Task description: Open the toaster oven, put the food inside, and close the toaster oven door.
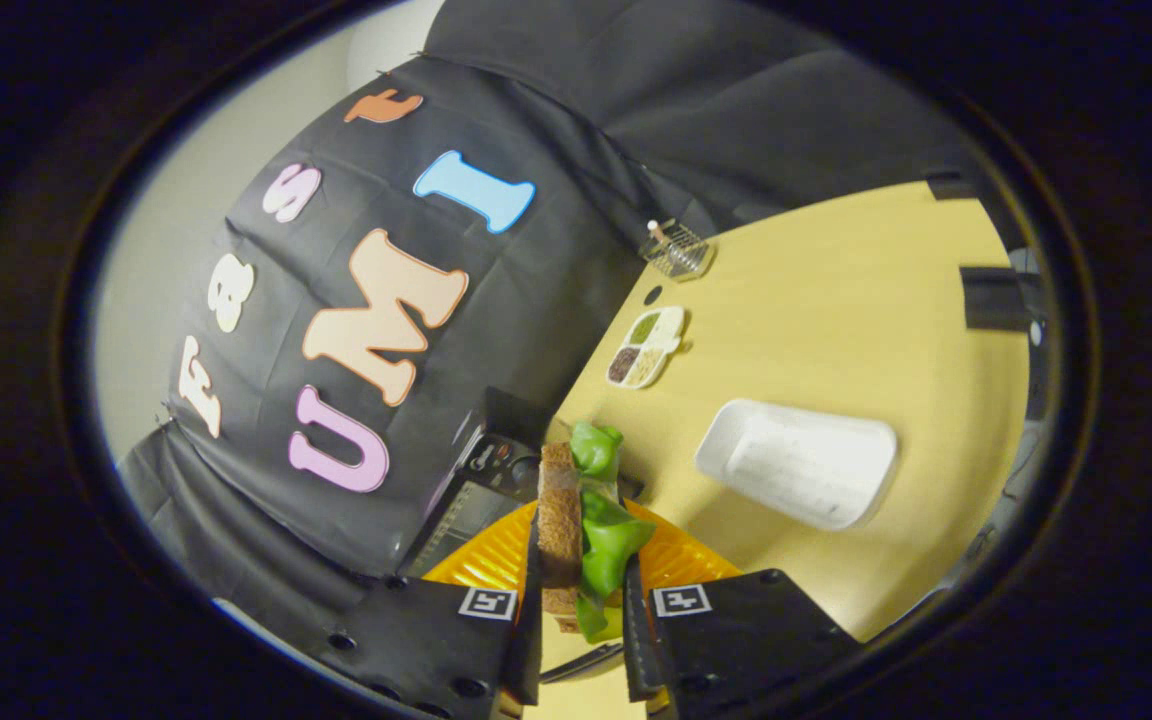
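Sandwich (576, 530) (bread, green lettuce) clamped between jaws of gripper (581, 610), above orange plate (486, 560); toaster oven (481, 480) beyond.

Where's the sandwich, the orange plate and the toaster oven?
sandwich (562, 520): gripper view, brown bread side, between the fingers.
orange plate (481, 560): gripper view, ribbed rim.
toaster oven (496, 462): gripper view, knob panel.

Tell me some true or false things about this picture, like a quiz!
1. The tool is squeezing a sandwich. True.
2. The sandwich has red filling. False: the filling is green.
3. An orange plate sits under the sandwich. True.
4. The white tray is full of food. False: it looks empty.
5. The oven stands beside the black cloth wall. True.
6. The small dish with compartments sits on the orange plate. False: it rests farther off on the yellow table.
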